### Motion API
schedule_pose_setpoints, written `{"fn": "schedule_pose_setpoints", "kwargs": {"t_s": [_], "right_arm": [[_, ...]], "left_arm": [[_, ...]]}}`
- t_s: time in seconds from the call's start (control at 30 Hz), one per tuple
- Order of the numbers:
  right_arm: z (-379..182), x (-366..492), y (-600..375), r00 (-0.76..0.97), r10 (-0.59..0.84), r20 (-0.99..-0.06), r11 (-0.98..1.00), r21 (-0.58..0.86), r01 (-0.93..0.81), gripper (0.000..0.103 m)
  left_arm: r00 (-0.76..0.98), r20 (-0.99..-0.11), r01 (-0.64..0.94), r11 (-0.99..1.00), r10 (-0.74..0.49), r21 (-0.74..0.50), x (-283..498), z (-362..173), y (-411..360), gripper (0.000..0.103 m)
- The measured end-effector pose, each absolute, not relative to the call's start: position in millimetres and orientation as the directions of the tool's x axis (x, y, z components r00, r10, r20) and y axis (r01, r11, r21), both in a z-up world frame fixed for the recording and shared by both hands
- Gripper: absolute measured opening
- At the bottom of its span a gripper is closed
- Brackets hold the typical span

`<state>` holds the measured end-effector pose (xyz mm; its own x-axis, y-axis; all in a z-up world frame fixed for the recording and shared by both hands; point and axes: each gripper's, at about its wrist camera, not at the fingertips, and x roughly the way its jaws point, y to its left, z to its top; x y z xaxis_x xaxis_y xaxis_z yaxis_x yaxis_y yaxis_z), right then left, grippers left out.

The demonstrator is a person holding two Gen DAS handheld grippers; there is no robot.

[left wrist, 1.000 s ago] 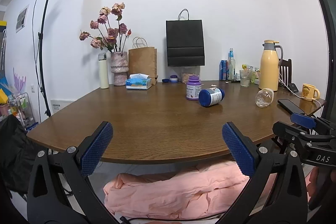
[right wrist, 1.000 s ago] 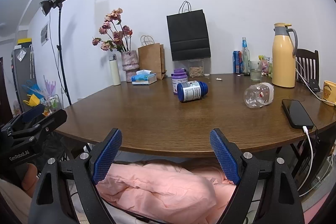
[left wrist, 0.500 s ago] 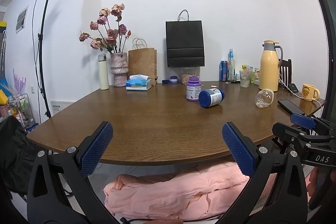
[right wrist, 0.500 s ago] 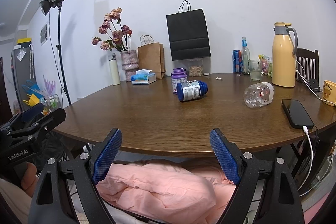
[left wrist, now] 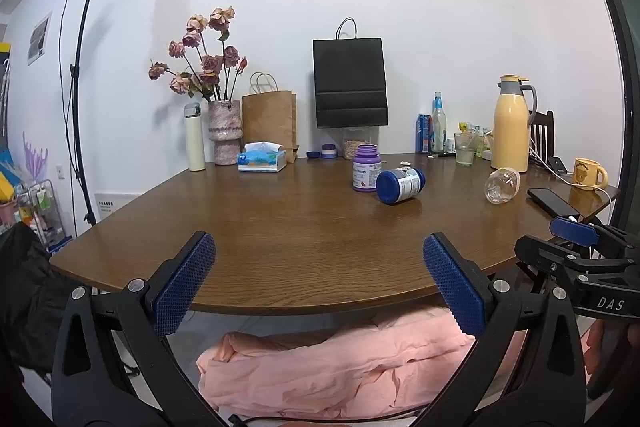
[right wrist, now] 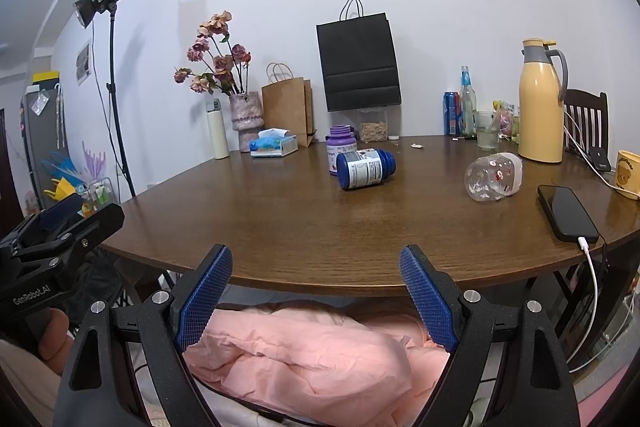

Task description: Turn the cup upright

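Bench (right wrist: 280, 227) layout, seen from its near edge. Rear row along the wall, left to right: thermos flask (left wrist: 195, 137), vase of flowers (left wrist: 225, 131), paper bag (left wrist: 269, 121), larger paper bag (left wrist: 350, 83) propped over a food container (right wrist: 373, 125), soda can (right wrist: 452, 113), glass bottle (right wrist: 467, 103), drinking glass (right wrist: 487, 135), jug (right wrist: 540, 103). Tissue box (right wrist: 274, 145) sits just before the vase. Mid-bench: supplement jar (right wrist: 339, 147) upright, pill bottle (right wrist: 366, 169) on its side just before it. Cup (right wrist: 494, 177) lies on its side, well right of the pill bottle. Phone (right wrist: 566, 213) lies flat near the right edge; mug (right wrist: 628, 175) behind it. Chair (right wrist: 586, 115) stands behind the bench's right end. Light stand (right wrist: 114, 79) on the floor left of the bench. Blanket (right wrist: 304, 355) below the near edge.
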<state>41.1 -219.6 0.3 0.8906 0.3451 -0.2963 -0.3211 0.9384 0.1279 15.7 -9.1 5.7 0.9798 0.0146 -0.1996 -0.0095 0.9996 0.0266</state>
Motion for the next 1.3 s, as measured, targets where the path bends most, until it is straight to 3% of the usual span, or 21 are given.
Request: {"fn": "schedule_pose_setpoints", "kwargs": {"t_s": [0.27,0.43,0.57,0.67,0.8,0.93,1.07,1.23,1.3], "right_arm": [[-2,49,-221,0.892,0.337,-0.301,0.941,0.114,-0.318,0.090],[4,92,-228,0.899,0.317,-0.301,0.948,0.095,-0.303,0.090],[13,153,-241,0.846,0.373,-0.382,0.927,0.177,-0.330,0.090],[16,188,-261,0.811,0.445,-0.380,0.889,0.298,-0.348,0.090],[21,221,-274,0.797,0.443,-0.411,0.892,0.293,-0.344,0.090],[21,249,-285,0.773,0.438,-0.459,0.899,0.249,-0.361,0.090],[22,264,-294,0.764,0.472,-0.440,0.881,0.273,-0.387,0.090],[26,278,-291,0.777,0.460,-0.431,0.888,0.236,-0.395,0.090],[29,273,-287,0.795,0.450,-0.406,0.893,0.196,-0.405,0.090]], "left_arm": [[0.977,-0.213,0.015,0.998,-0.001,0.068,36,7,-9,0.103],[0.935,-0.337,0.144,0.987,-0.112,0.072,104,12,-17,0.103],[0.866,-0.457,0.255,0.965,-0.204,0.054,170,16,-33,0.103],[0.834,-0.481,0.361,0.927,-0.271,0.104,215,21,-56,0.103],[0.741,-0.570,0.513,0.847,-0.355,0.138,291,25,-94,0.103],[0.662,-0.660,0.555,0.824,-0.355,0.114,356,24,-118,0.101],[0.594,-0.733,0.610,0.780,-0.331,0.142,399,13,-137,0.101],[0.693,-0.688,0.496,0.836,-0.217,0.235,393,13,-132,0.098],[0.794,-0.551,0.435,0.874,-0.258,0.217,352,30,-107,0.097]]}}
